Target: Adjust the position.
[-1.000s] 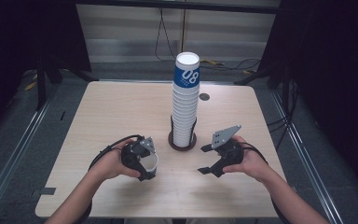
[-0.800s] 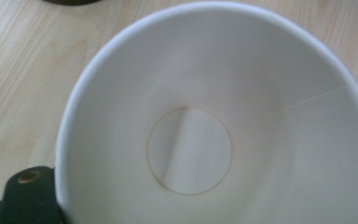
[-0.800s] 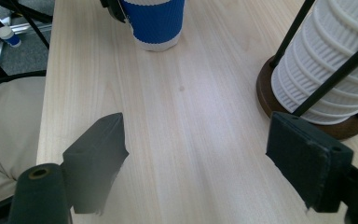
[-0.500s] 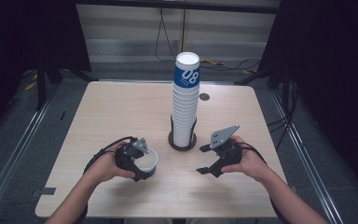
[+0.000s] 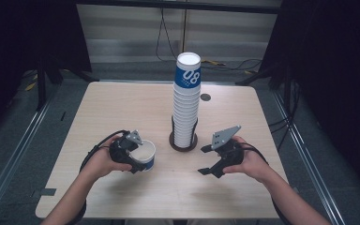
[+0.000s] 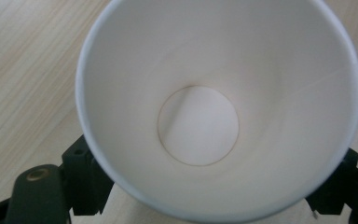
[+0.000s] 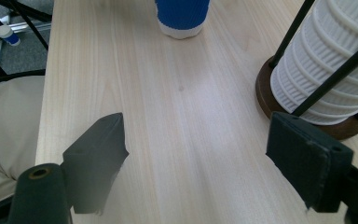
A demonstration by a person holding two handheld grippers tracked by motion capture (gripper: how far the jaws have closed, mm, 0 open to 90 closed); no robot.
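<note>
A paper cup [image 5: 145, 153], white inside with a blue sleeve, stands upright on the table's front left. My left gripper [image 5: 138, 157] grips it from the near side. In the left gripper view I look down into the cup [image 6: 198, 126], with the black jaws of my left gripper [image 6: 209, 191] pressed on both its flanks; they have just been closing on it. My right gripper [image 5: 204, 160] rests open at the front right, nothing between its jaws. The right gripper view has the right gripper [image 7: 198, 140] over bare wood, the blue cup [image 7: 182, 16] far ahead.
A tall stack of white cups [image 5: 186, 108], the top one blue with "08", stands in a wire holder on a round wooden base [image 5: 183, 144] at the table's middle; its base [image 7: 265, 93] is just right of my right jaws. Light wooden table [image 5: 122, 108]; dark floor and cables beyond.
My left hand and the cup have shifted slightly left, and the jaws have drawn in on the cup. The right gripper has not moved.
</note>
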